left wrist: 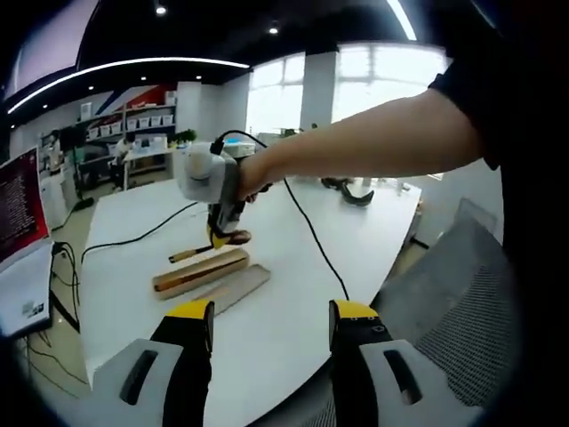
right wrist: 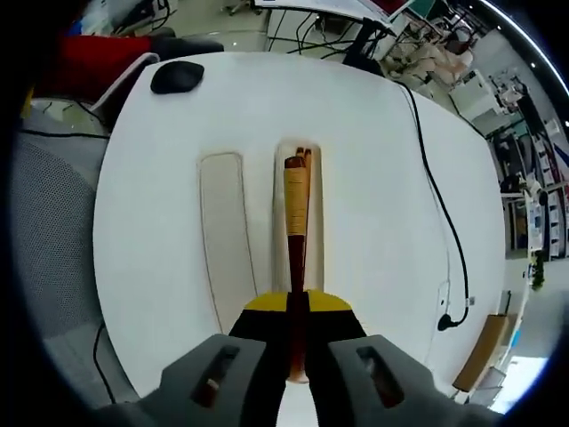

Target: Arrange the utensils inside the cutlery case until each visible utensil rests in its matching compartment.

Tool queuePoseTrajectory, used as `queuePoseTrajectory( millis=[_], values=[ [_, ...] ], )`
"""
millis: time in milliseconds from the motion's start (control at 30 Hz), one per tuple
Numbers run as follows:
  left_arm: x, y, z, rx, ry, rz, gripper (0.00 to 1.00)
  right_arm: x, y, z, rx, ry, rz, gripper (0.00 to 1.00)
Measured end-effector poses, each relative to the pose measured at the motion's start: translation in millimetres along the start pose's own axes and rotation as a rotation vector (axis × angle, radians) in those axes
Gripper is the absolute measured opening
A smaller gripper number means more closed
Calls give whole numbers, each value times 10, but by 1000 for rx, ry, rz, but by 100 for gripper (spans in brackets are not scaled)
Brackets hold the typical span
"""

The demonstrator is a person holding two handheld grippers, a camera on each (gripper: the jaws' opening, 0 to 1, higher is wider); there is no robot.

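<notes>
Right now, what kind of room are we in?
Probably an open office or lab: a big white round-edged table, grey mesh office chair, recessed ceiling lights and wall shelves of storage boxes.

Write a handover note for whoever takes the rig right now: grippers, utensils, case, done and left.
Right gripper: shut on a utensil, a dark wooden handle with a pale wrapped band, held lengthwise over the case on the white table.
Left gripper: open, empty, held back from the case.
Lid: lies beside the case, off.
Done: case opened, utensil brought to it.
Left: seat and release the utensil in its compartment. I cannot tell whether it already rests there, or what else lies in the case.
</notes>
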State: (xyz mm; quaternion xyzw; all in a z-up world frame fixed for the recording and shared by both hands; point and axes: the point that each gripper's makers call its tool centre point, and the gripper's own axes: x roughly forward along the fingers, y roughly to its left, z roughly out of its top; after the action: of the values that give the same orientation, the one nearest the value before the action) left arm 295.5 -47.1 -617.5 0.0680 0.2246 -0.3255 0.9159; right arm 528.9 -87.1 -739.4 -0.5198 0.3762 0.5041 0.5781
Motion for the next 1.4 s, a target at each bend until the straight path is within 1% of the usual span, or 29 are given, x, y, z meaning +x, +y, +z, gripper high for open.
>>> queuePoseTrajectory(
  millis=[67, 167, 267, 333, 400, 467, 567, 667, 733, 933, 1200, 1400],
  values=[
    [-5, 19, -20, -4, 4, 2, 53, 29, -6, 15, -2, 1, -1, 1],
    [-24, 67, -14, -40, -10, 12, 53, 69, 9, 39, 1, -1, 14, 1],
    [-16, 61, -16, -53, -11, 5, 53, 120, 23, 64, -12, 3, 15, 1],
    [-11, 58, -20, -52, -8, 4, 53, 152, 17, 81, -14, 3, 15, 1],
    [-9, 83, -59, -65, 9, 11, 53, 189, 21, 92, -19, 3, 17, 1],
    [-23, 117, -33, -91, -12, 19, 53, 245, 28, 86, -23, 12, 25, 1],
    [-13, 117, -48, -103, -5, 14, 53, 315, 19, 94, -29, 19, 27, 1],
    [-2, 89, -57, -92, 2, 4, 53, 352, 19, 122, -26, 13, 32, 1],
    [3, 92, -52, -93, 0, 1, 53, 412, 13, 121, -31, 22, 35, 1],
    [13, 108, -85, -154, 7, -7, 53, 453, 8, 164, -34, 15, 38, 1],
    [11, 95, -102, -162, 9, -7, 53, 548, 19, 217, -40, 13, 49, 1],
    [14, 82, -117, -150, 18, -7, 53, 603, 42, 218, -54, 13, 60, 1]
  ],
)
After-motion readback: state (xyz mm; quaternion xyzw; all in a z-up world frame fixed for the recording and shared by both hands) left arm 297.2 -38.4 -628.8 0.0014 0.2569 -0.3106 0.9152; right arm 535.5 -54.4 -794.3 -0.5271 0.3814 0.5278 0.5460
